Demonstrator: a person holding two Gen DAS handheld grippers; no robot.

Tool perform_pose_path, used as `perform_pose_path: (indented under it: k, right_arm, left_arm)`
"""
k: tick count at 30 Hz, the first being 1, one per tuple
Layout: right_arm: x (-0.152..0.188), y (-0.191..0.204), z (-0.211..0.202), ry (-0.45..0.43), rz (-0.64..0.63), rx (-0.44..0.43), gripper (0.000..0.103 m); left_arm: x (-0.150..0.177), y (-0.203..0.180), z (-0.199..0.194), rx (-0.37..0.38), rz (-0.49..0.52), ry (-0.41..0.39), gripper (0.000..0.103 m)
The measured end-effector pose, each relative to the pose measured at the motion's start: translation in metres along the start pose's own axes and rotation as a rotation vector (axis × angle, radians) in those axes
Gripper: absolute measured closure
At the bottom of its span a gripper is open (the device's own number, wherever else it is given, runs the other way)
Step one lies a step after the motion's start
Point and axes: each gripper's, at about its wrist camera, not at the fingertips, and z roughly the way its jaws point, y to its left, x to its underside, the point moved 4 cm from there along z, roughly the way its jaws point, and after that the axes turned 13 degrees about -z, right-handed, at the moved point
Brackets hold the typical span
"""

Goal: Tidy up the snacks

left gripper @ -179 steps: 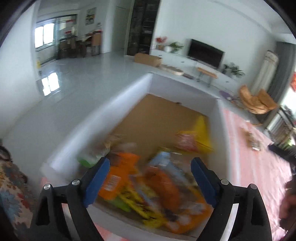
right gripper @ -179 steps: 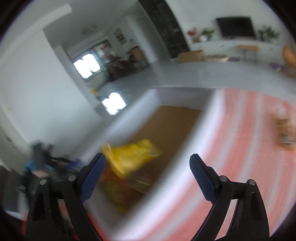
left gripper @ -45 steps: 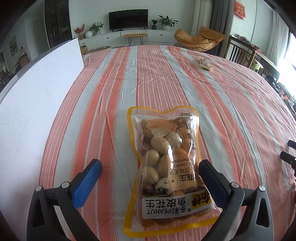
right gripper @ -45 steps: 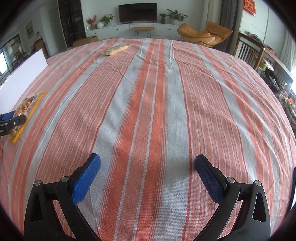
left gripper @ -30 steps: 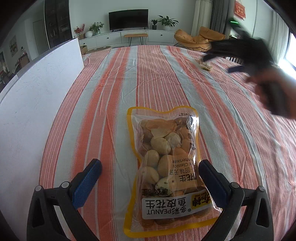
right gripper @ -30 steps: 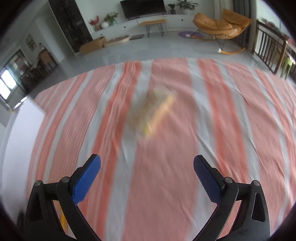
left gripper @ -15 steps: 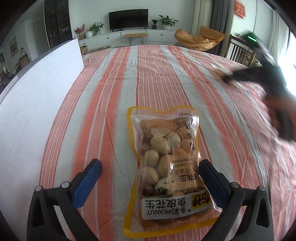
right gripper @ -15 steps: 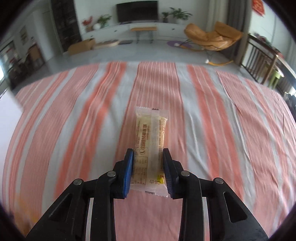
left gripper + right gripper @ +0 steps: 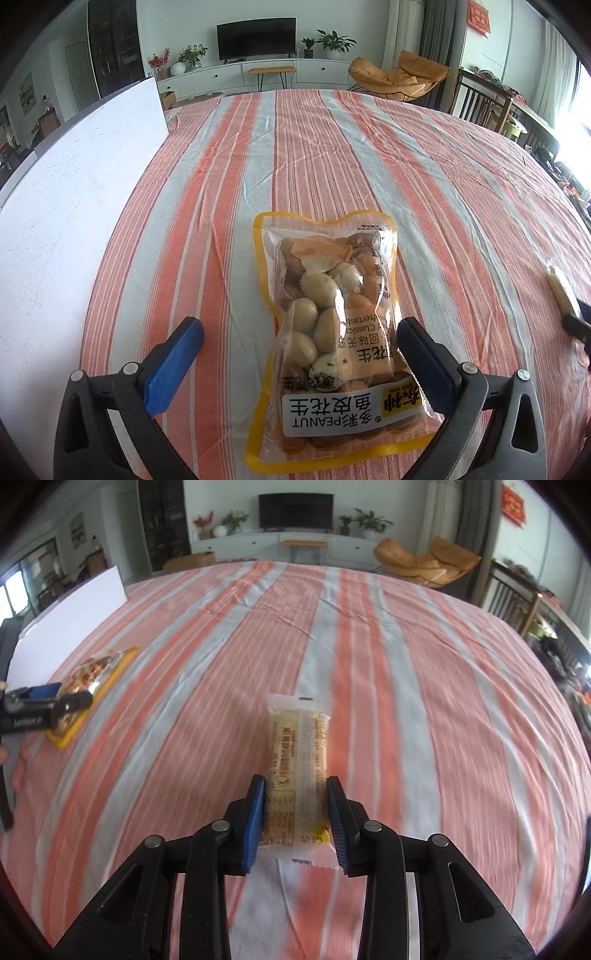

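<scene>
A yellow-edged clear bag of peanuts (image 9: pixel 334 339) lies on the striped tablecloth. My left gripper (image 9: pixel 299 349) is open, its blue pads on either side of the bag's near half, not touching it. My right gripper (image 9: pixel 297 805) is shut on a pale yellow wrapped snack bar (image 9: pixel 298 771) and holds it over the cloth. In the right wrist view the peanut bag (image 9: pixel 94 679) and the left gripper (image 9: pixel 55 698) show at far left. The snack bar (image 9: pixel 561 291) shows at the left wrist view's right edge.
A white box wall (image 9: pixel 70 192) runs along the table's left side, also in the right wrist view (image 9: pixel 74 616). The orange and grey striped cloth (image 9: pixel 332 147) covers the table. Chairs (image 9: pixel 480 107) stand beyond the far right edge.
My right gripper reached the far snack bar, shut on it, and has carried it back toward me. The left gripper and the peanut bag have not moved.
</scene>
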Motion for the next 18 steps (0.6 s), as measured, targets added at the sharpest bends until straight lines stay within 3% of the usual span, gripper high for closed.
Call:
perform_pose_path:
  k: [1,2,3,8,18]
  right_arm:
    - [0.002,-0.001,-0.001,0.001,0.004,0.020,0.043]
    - [0.003,-0.002,-0.002,0.006,0.006,0.036,0.016]
    - [0.002,-0.002,0.000,0.018,0.005,0.048,0.005]
    - [-0.001,-0.006,0.012,0.040,0.046,0.008,0.000]
    - [-0.002,-0.001,0.014,0.042,0.044,0.007,0.000]
  left_arm:
    - [0.000,0.000,0.000,0.000,0.000,0.000,0.000]
    - [0.000,0.000,0.000,0.000,0.000,0.000,0.000]
    - [0.000,0.000,0.000,0.000,0.000,0.000,0.000]
    - [0.000,0.000,0.000,0.000,0.000,0.000,0.000]
    - [0.000,0.000,-0.001,-0.001,0.000,0.000,0.000]
